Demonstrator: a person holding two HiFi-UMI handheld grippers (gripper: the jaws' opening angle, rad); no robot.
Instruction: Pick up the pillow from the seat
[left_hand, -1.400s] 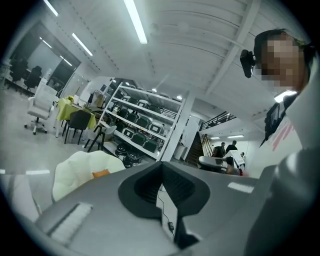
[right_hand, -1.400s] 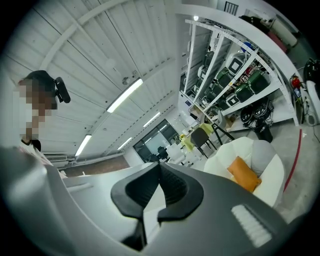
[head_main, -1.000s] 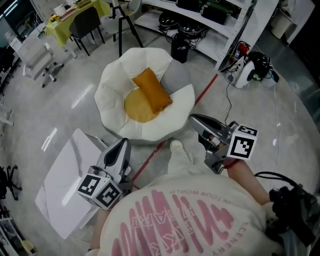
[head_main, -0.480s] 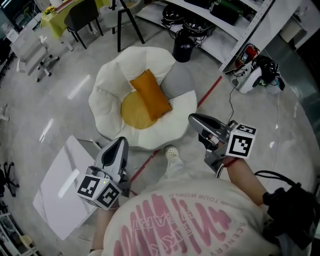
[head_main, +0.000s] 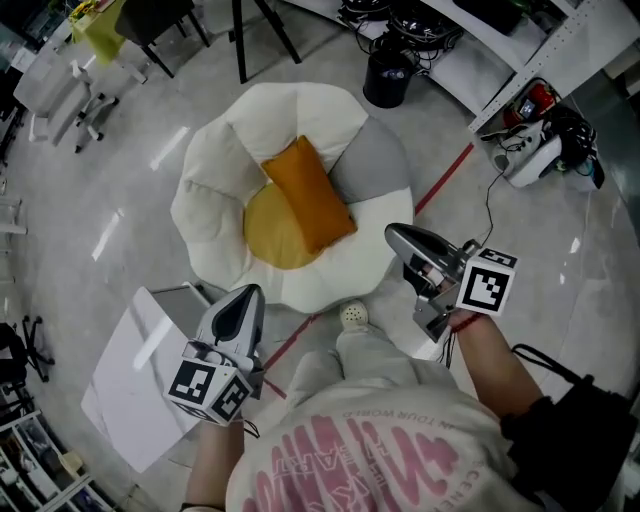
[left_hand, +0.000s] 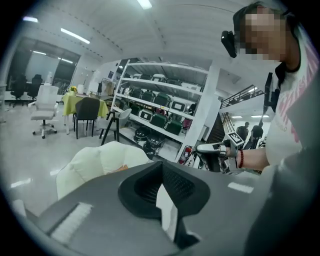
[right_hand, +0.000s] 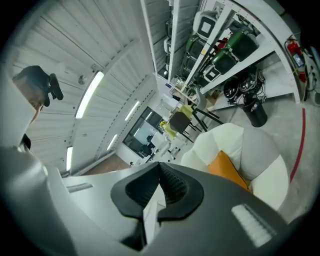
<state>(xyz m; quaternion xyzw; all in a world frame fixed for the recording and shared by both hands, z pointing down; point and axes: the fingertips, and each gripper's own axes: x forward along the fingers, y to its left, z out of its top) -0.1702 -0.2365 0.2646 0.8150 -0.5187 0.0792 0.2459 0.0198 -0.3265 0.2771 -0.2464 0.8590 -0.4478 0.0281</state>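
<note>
I am standing on a pale grey, glossy floor (head_main: 90, 230) in a large workroom, holding two tongs out in front of me. My left gripper (head_main: 243, 296) is hanging at the near left, its jaws pressed together with nothing between them. My right gripper (head_main: 397, 236) is reaching in from the near right, its jaws likewise pinched shut and empty. Each is carrying one cube with square markers.

One flat white board (head_main: 125, 385) is lying on the floor at the near left, beside my left gripper. The toe of my white shoe (head_main: 352, 316) is sitting just beside the seat's near edge. One thin red line (head_main: 442, 182) is showing on the floor on both sides of the seat.

The seat itself is one puffy, flower-shaped cushion seat (head_main: 215, 170) of soft cream fabric, with one grey lobe (head_main: 378, 170) at its far right and a round yellow middle (head_main: 265, 232). One orange rectangular pillow (head_main: 308, 195), plump and smooth, is lying slantwise on that middle, apart from both grippers.

Beyond the seat, one black cylindrical bin (head_main: 390, 78) is standing by white metal shelving (head_main: 565, 40). A white wheeled chair (head_main: 50, 95) is standing at the far left.
</note>
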